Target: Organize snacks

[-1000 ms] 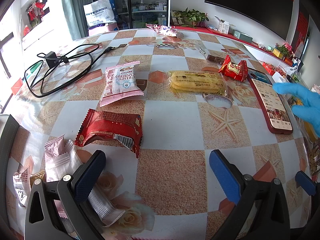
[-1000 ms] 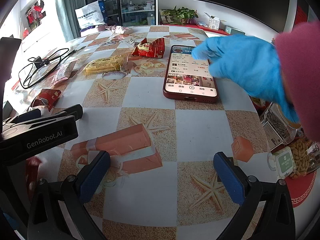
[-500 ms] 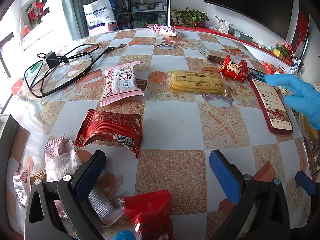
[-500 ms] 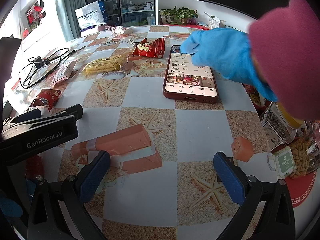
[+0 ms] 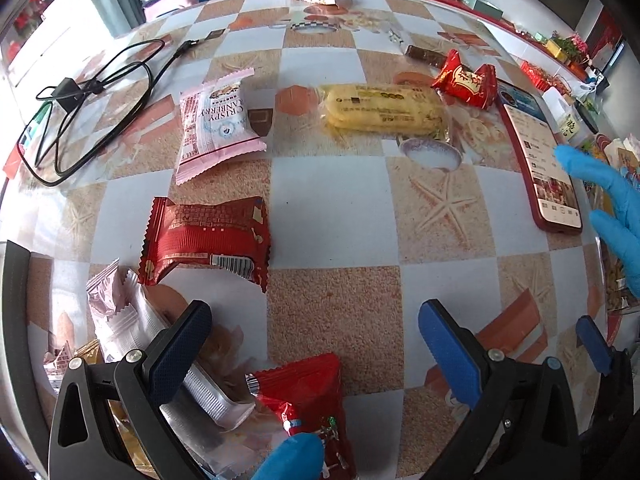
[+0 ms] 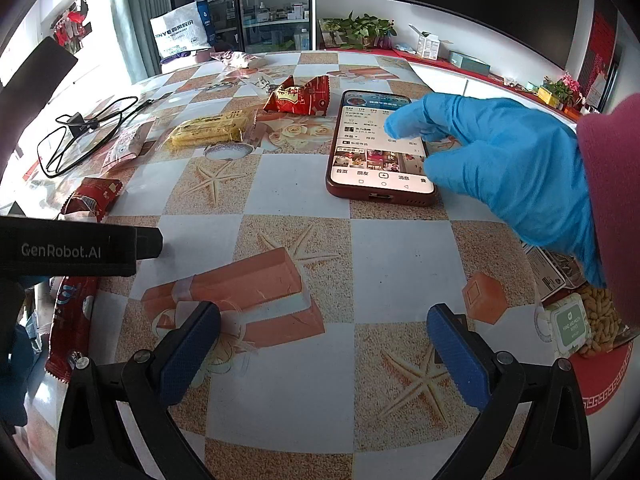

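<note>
Resting w/ both tools spread, gripping nothing: left gripper [image 5: 314,344], right gripper [image 6: 324,344]. Gloved hand [image 6: 508,168] taps phone [image 6: 380,148]. Sorting not begun, I judge; next calls for closing on red snack pack [image 5: 206,236], just ahead-left.

A flat red snack pack [image 5: 206,236] lies at nine o'clock. A pink one [image 5: 218,124] lies at eleven. A long yellow one [image 5: 384,112] and a small red one [image 5: 466,80] lie at one.
</note>
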`<state>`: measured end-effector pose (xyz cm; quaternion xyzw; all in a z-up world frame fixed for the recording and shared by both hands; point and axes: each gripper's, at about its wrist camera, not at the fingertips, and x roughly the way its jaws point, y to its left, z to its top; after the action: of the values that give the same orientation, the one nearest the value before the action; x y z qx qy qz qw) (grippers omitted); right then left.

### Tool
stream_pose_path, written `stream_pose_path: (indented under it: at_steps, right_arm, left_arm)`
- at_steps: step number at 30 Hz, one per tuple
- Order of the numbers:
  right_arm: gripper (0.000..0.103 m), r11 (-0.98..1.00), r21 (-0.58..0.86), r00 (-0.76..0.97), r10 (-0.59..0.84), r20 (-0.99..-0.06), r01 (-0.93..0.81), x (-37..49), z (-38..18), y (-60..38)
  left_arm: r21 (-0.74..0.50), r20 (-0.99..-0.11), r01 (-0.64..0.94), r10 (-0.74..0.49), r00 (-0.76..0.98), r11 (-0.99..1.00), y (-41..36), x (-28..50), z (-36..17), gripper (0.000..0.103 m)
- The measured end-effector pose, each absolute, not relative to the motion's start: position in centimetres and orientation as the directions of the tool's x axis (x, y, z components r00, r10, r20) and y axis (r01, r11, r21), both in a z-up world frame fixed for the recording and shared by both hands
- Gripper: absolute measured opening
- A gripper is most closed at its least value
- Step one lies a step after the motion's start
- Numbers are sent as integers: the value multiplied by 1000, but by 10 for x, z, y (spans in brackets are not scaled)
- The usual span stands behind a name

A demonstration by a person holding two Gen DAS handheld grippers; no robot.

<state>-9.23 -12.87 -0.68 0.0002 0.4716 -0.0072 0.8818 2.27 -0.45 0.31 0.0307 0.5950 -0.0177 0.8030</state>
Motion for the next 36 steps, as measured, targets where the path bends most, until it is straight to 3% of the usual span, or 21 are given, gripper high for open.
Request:
stream_pose_path:
  at_steps: [6,36]
  right_arm:
    - [103,1000,-7,555,-13,-832,13,-92,-7,-129]
    - [103,1000,-6,555,-12,-832,13,-92,-7,-129]
  left_arm:
    - [66,-954,61,45,296,996,-5,26,3,103]
    - [13,-956,56,-4,292,998,-3,23,4,103]
